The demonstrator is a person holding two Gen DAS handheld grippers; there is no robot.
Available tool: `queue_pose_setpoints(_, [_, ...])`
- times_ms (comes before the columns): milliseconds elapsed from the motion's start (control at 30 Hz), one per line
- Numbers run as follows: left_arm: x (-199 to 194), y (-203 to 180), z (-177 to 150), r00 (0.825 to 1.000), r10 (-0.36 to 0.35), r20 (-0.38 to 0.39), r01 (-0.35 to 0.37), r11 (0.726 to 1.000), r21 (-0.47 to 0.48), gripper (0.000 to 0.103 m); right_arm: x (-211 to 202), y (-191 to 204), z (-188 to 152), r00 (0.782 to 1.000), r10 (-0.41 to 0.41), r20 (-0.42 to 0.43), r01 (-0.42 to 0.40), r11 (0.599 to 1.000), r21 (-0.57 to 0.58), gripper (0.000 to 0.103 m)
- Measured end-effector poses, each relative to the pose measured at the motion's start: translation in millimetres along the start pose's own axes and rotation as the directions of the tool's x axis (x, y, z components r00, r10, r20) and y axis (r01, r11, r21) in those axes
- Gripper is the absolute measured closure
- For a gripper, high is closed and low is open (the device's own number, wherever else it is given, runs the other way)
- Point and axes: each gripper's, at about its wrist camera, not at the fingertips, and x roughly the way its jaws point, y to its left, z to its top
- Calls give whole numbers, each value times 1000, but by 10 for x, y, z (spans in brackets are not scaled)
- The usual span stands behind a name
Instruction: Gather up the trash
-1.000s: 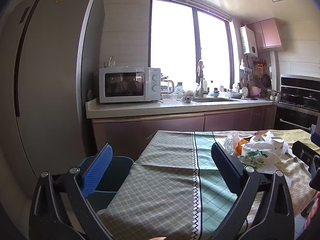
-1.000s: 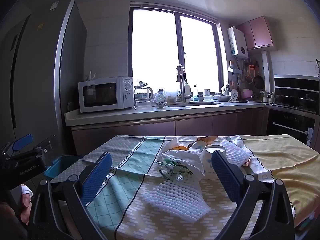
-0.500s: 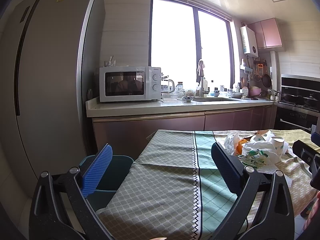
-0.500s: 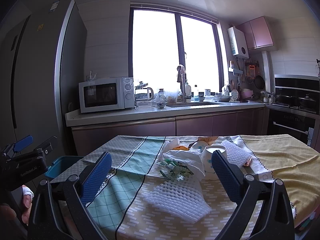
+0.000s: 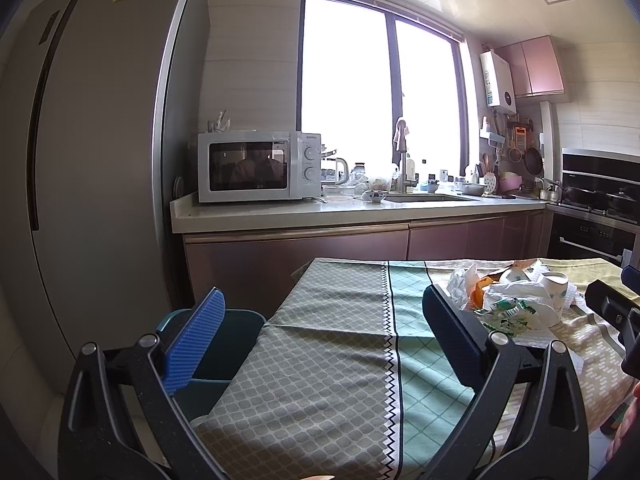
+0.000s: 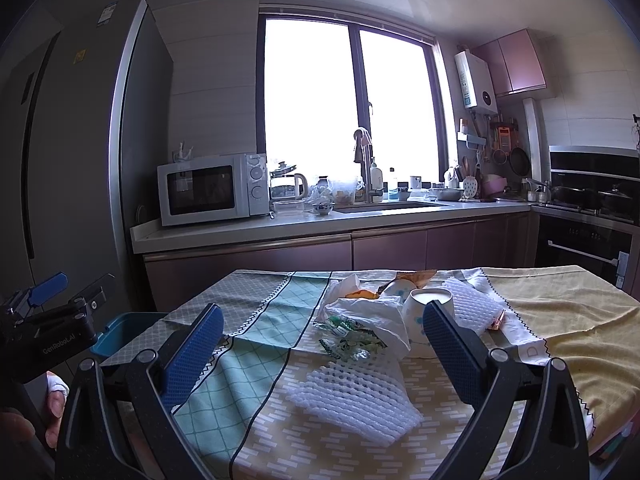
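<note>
Left gripper (image 5: 322, 336), right gripper (image 6: 322, 338): black frames, silver screws, blue textured pads (image 6: 192, 354); white "GenRobot.AI" lettering.

- Tablecloth (image 6: 560, 312): grey lattice, green diamond grid and yellow panels, split by black lines and a zigzag.
- Foam net (image 6: 356, 400) on the cloth's brick-patterned panel: white mesh.
- Wrapper (image 6: 348, 338) behind the net: green and white print.
- Cup (image 6: 420, 316) beside the wrapper: white with blue dots.
- Bin (image 5: 208, 344) left of the cloth: teal.
- Pads (image 6: 188, 356): blue, textured.
- Cabinets (image 6: 388, 248) behind the cloth: mauve.

Trash pile (image 6: 372, 320) on patterned tablecloth (image 6: 552, 312)
</note>
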Motion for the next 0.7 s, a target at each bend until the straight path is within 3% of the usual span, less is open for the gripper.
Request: queue_pose_setpoints(700, [46, -55, -33, 1000, 3, -8, -3, 1000, 0, 6, 34, -81, -30, 999, 25, -19, -25, 999, 21, 6])
